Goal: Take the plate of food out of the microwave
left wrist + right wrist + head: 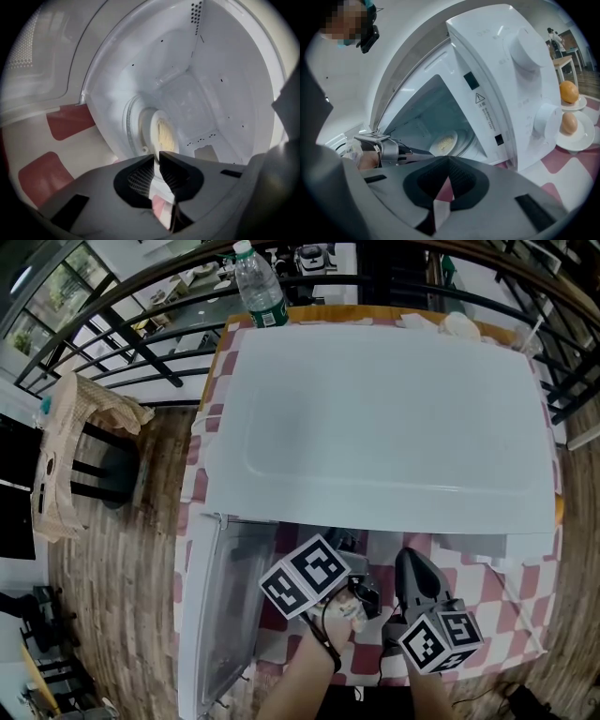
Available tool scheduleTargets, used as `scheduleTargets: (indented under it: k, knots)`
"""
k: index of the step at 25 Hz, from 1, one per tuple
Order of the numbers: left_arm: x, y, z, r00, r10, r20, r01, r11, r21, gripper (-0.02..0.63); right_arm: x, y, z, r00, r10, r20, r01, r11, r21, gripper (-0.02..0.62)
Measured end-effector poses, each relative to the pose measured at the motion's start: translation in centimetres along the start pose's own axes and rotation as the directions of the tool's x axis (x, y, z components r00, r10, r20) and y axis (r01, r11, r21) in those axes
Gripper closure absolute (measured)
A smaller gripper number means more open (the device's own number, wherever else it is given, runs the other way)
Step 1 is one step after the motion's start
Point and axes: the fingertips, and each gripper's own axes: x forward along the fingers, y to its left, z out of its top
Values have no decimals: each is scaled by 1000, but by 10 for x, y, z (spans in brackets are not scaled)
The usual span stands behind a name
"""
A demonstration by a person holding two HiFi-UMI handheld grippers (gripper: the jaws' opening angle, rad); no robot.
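Observation:
The white microwave [375, 418] stands on a red-and-white checked cloth with its door [220, 606] swung open to the left. Inside, on the turntable, sits a white plate of yellowish food [161, 133], also seen in the right gripper view as the plate [444, 142]. My left gripper [157, 157] reaches into the cavity, its jaws closed to a narrow gap over the plate's near rim. My right gripper [447, 161] is shut and empty, held in front of the microwave to the right of the left one; in the head view the right gripper [408, 559] lies below the control panel.
Right of the microwave two small white dishes hold an orange [569, 91] and an egg [569, 123]. A water bottle [259, 287] stands behind the microwave. A chair with a beige bag [70, 456] stands to the left on the wooden floor, with a black railing beyond.

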Motion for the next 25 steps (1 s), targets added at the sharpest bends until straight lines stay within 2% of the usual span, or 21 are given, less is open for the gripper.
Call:
scheduleTargets:
  k: [9, 17, 19, 22, 23, 25]
  knots:
    - [-16, 5, -7, 999, -43, -7, 43, 999, -15, 554, -1, 1, -3, 1000, 10, -1, -10, 1000, 10, 584]
    - [-33, 4, -20, 997, -79, -21, 79, 997, 4, 557, 1, 8, -13, 998, 46, -44, -41, 993, 108, 577]
    - [-38, 5, -23, 996, -86, -24, 86, 996, 3, 557, 5, 10, -17, 995, 76, -61, -64, 982, 177, 563]
    - [-44, 8, -26, 995, -94, -27, 94, 996, 0, 557, 11, 14, -23, 988, 103, -113, -70, 961, 267, 422]
    - [-46, 9, -27, 995, -96, -27, 96, 995, -1, 556, 14, 17, -25, 985, 129, -116, -88, 947, 309, 399]
    - [-49, 10, -28, 994, -101, -29, 101, 995, -1, 557, 23, 23, -27, 974, 212, -79, -163, 898, 408, 399]
